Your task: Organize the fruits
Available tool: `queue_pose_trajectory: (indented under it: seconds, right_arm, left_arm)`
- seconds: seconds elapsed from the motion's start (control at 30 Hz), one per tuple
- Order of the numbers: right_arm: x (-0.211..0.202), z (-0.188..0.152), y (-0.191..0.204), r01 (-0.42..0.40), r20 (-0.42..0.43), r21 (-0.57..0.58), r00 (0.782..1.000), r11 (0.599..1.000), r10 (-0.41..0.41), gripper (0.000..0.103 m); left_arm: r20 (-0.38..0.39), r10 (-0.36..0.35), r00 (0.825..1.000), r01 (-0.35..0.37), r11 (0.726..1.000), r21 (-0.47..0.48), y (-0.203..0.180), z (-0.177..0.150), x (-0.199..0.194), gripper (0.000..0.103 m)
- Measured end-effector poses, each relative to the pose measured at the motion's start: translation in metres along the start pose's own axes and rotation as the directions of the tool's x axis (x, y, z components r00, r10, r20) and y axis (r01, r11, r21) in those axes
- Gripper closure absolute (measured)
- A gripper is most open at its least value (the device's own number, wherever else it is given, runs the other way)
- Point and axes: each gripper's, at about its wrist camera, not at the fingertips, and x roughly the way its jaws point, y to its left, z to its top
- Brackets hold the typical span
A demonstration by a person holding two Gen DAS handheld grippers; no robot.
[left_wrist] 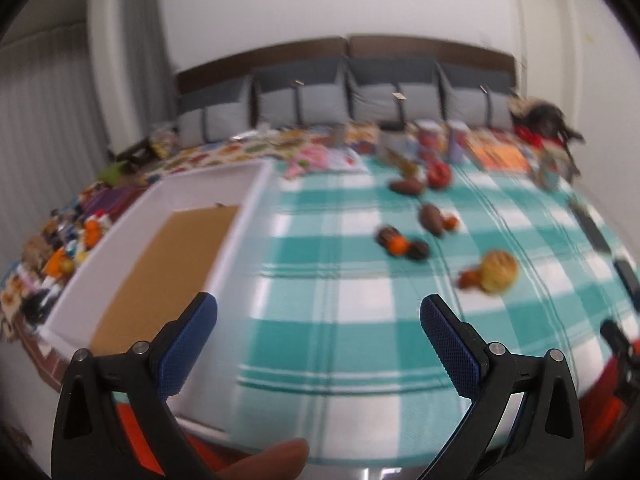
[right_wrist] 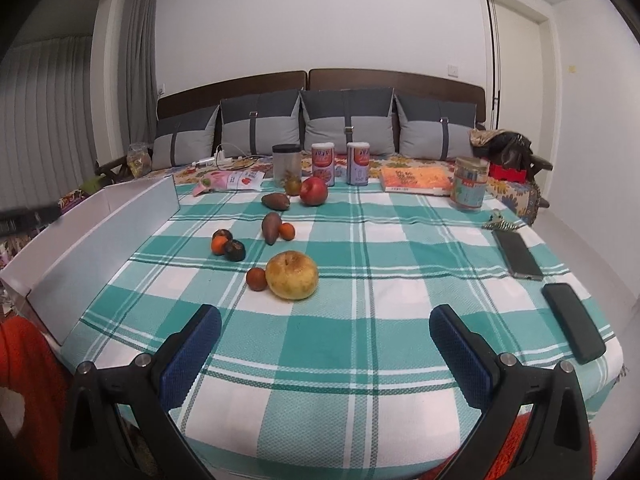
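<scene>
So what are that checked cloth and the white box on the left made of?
The checked cloth looks like woven cotton, matte, with a visible waffle-like weave. The white box seems to be cardboard: thin, flat white walls and a brown base, though coated board or plastic is possible.

Both wrist views look forward over the checked cloth (right_wrist: 360,360) toward the pillows (right_wrist: 348,124). They share the fruits ahead; the white tray (left_wrist: 240,216) lies front-left of each gripper.
</scene>
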Motion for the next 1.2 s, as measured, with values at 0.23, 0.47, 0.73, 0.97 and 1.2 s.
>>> queue_pose_trajectory:
  seconds: [0.23, 0.47, 0.73, 0.97, 1.2]
  right_arm:
    - [0.012, -0.008, -0.012, -0.028, -0.081, 0.09, 0.996, 0.996, 0.036, 0.0]
    - [0.021, -0.014, -0.007, -0.051, -0.103, 0.079, 0.993, 0.996, 0.059, 0.0]
    - [0.059, 0.002, 0.011, -0.011, -0.142, -0.03, 0.99, 0.999, 0.006, 0.0]
    - [0.094, -0.013, 0.027, -0.014, -0.168, -0.107, 0.986, 0.994, -0.004, 0.0]
    - [0.107, -0.031, 0.02, -0.023, -0.216, -0.123, 0.976, 0.992, -0.004, 0.0]
  left_arm:
    - [-0.127, -0.07, 0.989, 0.075, 0.996, 0.039, -0.04, -0.026, 0.061, 0.001]
    - [-0.137, -0.061, 0.989, 0.068, 0.997, 0.046, -0.047, -0.052, 0.084, 0.001]
    - [-0.266, -0.033, 0.963, 0.056, 0.995, 0.08, -0.049, -0.075, 0.122, 0.001]
    - [-0.317, -0.089, 0.944, 0.088, 0.996, -0.018, -0.039, -0.084, 0.132, 0.0]
    - [-0.308, -0.1, 0.946, 0.081, 0.994, -0.072, -0.036, -0.09, 0.131, 0.0]
